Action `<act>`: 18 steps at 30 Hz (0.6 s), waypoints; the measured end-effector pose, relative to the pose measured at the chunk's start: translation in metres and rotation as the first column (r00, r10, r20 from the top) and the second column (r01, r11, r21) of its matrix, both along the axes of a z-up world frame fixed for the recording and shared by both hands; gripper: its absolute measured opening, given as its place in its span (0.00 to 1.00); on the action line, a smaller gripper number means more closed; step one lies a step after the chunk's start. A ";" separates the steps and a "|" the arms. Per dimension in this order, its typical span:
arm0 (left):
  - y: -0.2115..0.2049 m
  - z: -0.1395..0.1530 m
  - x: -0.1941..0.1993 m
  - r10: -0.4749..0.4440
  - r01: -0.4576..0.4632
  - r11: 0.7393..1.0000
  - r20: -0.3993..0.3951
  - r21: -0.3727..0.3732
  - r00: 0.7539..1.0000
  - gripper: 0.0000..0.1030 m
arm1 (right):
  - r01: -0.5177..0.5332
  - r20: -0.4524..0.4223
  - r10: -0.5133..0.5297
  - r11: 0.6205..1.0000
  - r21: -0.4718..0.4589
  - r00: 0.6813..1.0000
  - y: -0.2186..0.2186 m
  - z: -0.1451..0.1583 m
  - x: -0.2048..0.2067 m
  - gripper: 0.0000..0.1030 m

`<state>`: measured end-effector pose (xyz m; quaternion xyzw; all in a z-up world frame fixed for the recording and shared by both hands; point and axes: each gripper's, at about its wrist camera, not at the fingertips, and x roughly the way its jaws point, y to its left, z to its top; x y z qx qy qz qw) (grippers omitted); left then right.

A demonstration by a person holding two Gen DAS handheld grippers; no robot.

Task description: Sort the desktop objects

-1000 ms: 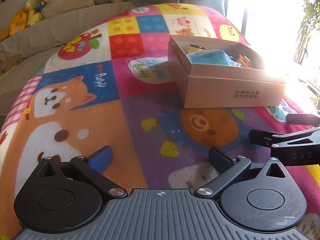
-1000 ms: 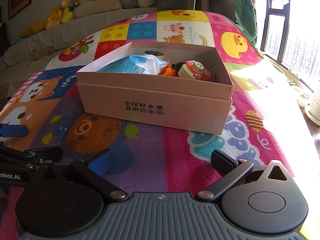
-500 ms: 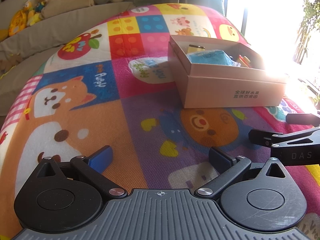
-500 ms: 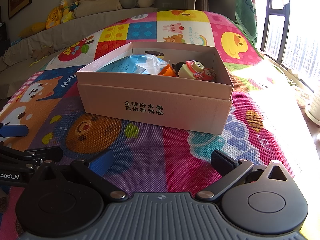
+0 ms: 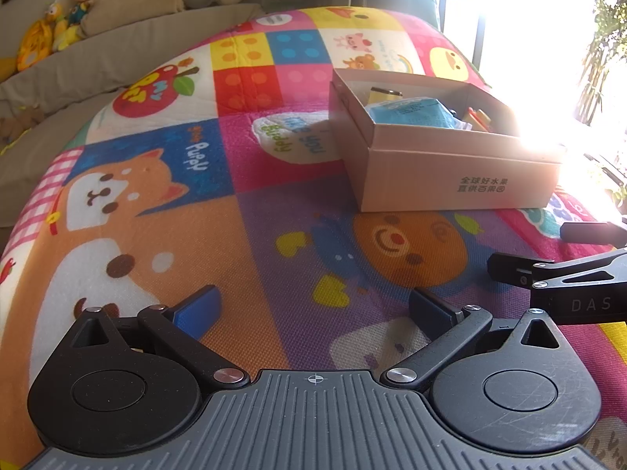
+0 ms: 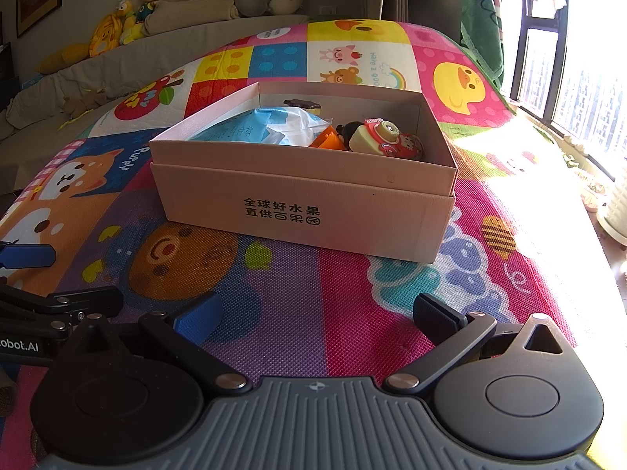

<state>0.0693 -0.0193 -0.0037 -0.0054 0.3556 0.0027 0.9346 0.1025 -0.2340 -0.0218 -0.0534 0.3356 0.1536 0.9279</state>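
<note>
A pink cardboard box (image 6: 305, 199) stands on the colourful play mat (image 6: 352, 313). It holds a blue tissue pack (image 6: 266, 127), a toy camera (image 6: 378, 137), an orange piece (image 6: 329, 141) and a small dark-lidded item (image 6: 302, 105). The box also shows in the left wrist view (image 5: 450, 172), up and to the right. My right gripper (image 6: 315, 317) is open and empty, on the near side of the box. My left gripper (image 5: 313, 309) is open and empty, low over the mat. Each gripper's fingers show at the edge of the other's view.
A beige sofa (image 6: 164, 51) with plush toys (image 6: 117, 27) and cushions runs along the far edge of the mat. A bright window (image 6: 580, 78) and floor items lie to the right. The mat (image 5: 176, 215) stretches left of the box.
</note>
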 end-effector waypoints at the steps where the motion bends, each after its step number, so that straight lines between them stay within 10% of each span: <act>1: 0.000 0.000 -0.001 0.000 0.000 1.000 0.000 0.000 1.000 1.00 | 0.000 0.000 0.000 1.000 -0.001 1.000 0.000 0.000 0.001 1.00; 18: -0.001 0.000 0.000 0.003 -0.003 1.000 -0.001 0.002 1.000 1.00 | 0.001 0.000 -0.001 1.000 0.000 1.000 0.000 0.000 0.000 1.00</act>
